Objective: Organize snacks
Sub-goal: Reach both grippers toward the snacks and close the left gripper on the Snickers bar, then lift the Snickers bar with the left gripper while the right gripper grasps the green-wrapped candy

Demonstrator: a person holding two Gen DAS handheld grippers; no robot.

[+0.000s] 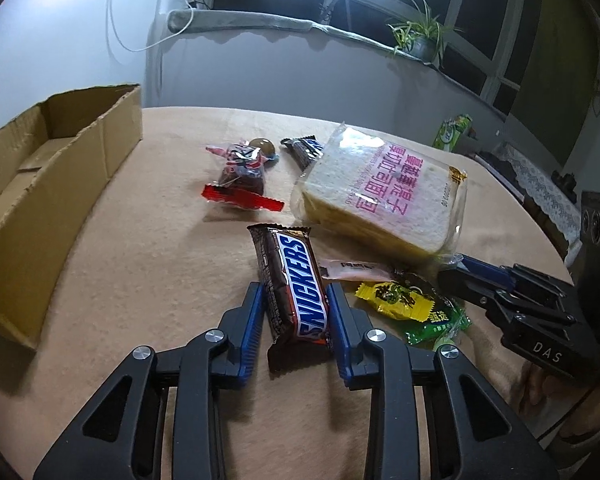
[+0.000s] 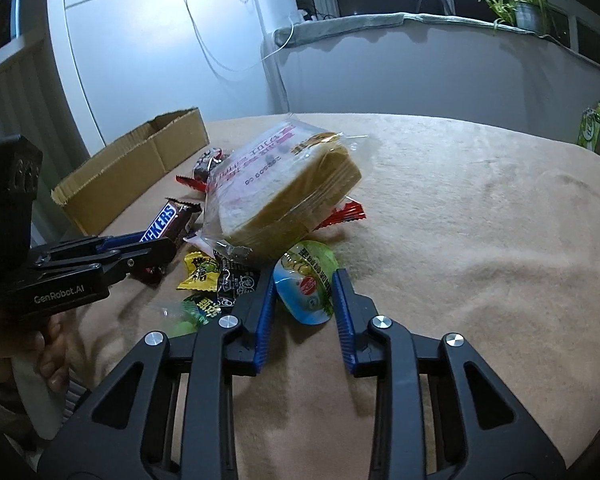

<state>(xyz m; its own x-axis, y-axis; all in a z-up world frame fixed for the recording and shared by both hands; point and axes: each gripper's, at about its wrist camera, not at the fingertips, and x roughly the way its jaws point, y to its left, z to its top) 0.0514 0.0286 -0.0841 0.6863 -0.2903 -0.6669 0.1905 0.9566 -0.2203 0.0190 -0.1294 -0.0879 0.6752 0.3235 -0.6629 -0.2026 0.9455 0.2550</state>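
Blue pads pinching two snacks at once.
My left gripper (image 1: pixel 296 312) is clamping the Snickers bar (image 1: pixel 290 286), my right gripper (image 2: pixel 305 300) the jelly cup (image 2: pixel 306 280), readying both for the cardboard box (image 1: pixel 40 208).

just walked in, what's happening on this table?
A person is sorting snacks with two handheld claws. The left claw is closed on a Snickers bar; the right claw is closed on a small jelly cup. Both snacks still lie on the beige cloth. The cardboard box looks empty.
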